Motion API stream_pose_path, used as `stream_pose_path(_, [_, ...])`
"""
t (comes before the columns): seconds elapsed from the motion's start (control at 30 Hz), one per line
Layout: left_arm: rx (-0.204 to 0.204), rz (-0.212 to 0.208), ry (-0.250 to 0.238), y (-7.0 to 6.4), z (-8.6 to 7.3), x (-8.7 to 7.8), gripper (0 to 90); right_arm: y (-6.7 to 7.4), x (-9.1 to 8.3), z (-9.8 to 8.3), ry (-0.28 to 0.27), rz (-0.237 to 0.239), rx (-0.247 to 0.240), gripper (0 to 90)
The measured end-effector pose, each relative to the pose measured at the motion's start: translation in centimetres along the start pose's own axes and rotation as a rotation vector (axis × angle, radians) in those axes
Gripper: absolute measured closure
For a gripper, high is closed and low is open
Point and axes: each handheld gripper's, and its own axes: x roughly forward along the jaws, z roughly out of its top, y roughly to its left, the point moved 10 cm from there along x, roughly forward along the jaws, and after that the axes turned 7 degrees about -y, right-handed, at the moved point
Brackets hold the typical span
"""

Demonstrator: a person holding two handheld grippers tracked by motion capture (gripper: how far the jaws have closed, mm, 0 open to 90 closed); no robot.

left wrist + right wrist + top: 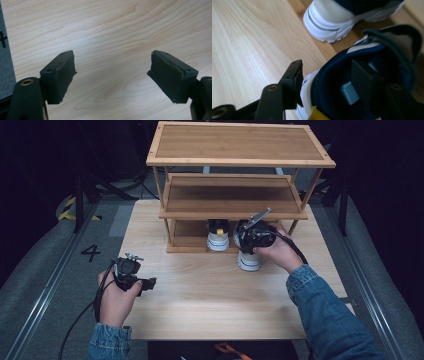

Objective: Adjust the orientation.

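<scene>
A navy and white sneaker (pixel 248 261) stands on the wooden table (pixel 200 305) just in front of the rack's bottom shelf. My right gripper (pixel 248 247) reaches down onto its heel end. In the right gripper view the gripper (pixel 327 66) is open, with one jaw outside the sneaker (pixel 329 82) and the other inside its navy collar. A narrow gap shows at the outer pad (pixel 295 82). A second matching sneaker (pixel 218 240) (pixel 329 22) sits on the bottom shelf. My left gripper (pixel 149 282) (pixel 112 62) rests open over bare table at the left.
A bamboo rack (pixel 230 212) with three shelves stands at the table's far side; its middle and top shelves are bare. A grey floor strip marked with a 4 (pixel 90 252) lies left of the table. Dark stands flank the rack.
</scene>
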Motion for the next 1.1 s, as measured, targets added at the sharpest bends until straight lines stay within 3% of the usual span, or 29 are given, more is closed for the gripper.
stream_pose_path(0.3, [0.050,-0.029,0.011,-1.3,1.4,1.4,20.7,0.2,-4.5,-0.3,-0.137,-0.121,0.033,47.0])
stream_pose_path(0.53, [0.085,-0.049,0.022,-2.5,2.5,2.3,20.8,0.5,-7.0,-3.0,-0.183,-0.214,0.110,49.6])
stream_pose_path(0.7, [0.106,-0.056,0.027,-3.1,3.0,3.0,20.8,1.2,-6.5,-4.8,-0.166,-0.233,0.146,50.6])
stream_pose_path(0.93, [0.115,-0.063,0.034,-3.3,3.0,3.1,20.7,2.2,-3.8,-6.7,-0.087,-0.226,0.184,51.4])
stream_pose_path(1.1, [0.114,-0.056,0.036,-3.1,2.8,3.1,20.8,2.6,-2.2,-7.1,-0.085,-0.236,0.231,52.3])
